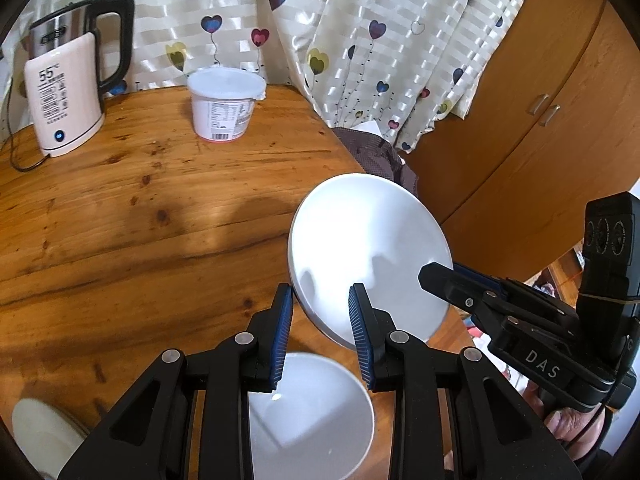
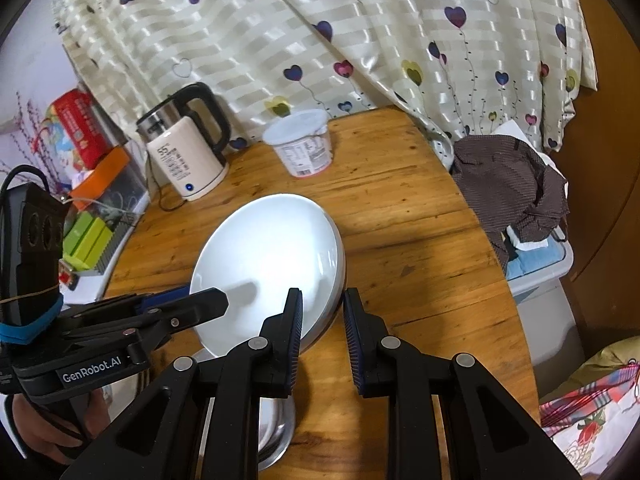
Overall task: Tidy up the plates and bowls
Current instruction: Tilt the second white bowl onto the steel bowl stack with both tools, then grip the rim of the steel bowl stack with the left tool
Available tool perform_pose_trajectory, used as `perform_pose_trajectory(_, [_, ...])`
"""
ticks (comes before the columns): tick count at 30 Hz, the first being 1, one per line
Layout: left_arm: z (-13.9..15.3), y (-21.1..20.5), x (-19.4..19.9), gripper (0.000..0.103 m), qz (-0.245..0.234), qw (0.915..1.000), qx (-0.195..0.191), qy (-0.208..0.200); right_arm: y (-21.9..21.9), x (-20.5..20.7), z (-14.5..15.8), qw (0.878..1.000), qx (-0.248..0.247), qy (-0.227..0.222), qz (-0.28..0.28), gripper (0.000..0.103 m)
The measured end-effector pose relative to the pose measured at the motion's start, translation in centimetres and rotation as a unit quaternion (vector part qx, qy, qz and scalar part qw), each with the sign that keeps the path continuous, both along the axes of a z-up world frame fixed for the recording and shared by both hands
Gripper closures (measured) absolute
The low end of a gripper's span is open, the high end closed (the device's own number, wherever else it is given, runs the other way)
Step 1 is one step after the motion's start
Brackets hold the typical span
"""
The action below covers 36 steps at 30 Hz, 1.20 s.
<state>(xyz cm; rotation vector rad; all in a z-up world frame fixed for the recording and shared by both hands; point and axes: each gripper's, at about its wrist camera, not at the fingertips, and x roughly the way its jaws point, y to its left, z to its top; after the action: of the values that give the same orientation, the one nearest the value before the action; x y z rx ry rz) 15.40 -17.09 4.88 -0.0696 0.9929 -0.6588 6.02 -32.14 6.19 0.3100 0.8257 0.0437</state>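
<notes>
One plate is clamped between left claw ("GenRobot.AI") and right claw ("DAS"), both narrowly open; one bowl nearer; far-left kettle marked "55".

The plate looks like glossy white glazed ceramic, as does the bowl at the wooden table's near edge. That wood is knotty and varnished. The kettle at the far corner is smooth cream plastic with brushed metal; the curtain is satiny cloth.
</notes>
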Motion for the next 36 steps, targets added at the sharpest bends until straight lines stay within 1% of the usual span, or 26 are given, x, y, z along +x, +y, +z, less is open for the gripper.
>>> perform_pose_trajectory(13, [0.5,2.8,-3.3,0.073,0.018,0.9998,0.003,-0.006,2.9,-2.5,0.3,1.0,0.006,0.001,0.021,0.083])
perform_pose_trajectory(21, [0.3,4.3,-4.9,0.073,0.026,0.9996,0.007,-0.001,4.2,-3.8,0.2,0.999,0.013,0.004,0.034,0.083])
perform_pose_trajectory(27, [-0.3,5.2,-5.9,0.073,0.036,0.9993,0.011,0.004,5.2,-4.4,-0.5,0.999,0.016,0.012,0.043,0.083])
perform_pose_trajectory(36, [-1.5,6.1,-6.8,0.073,0.046,0.9986,0.019,0.017,5.9,-5.0,-2.2,0.997,0.031,0.036,0.056,0.083])
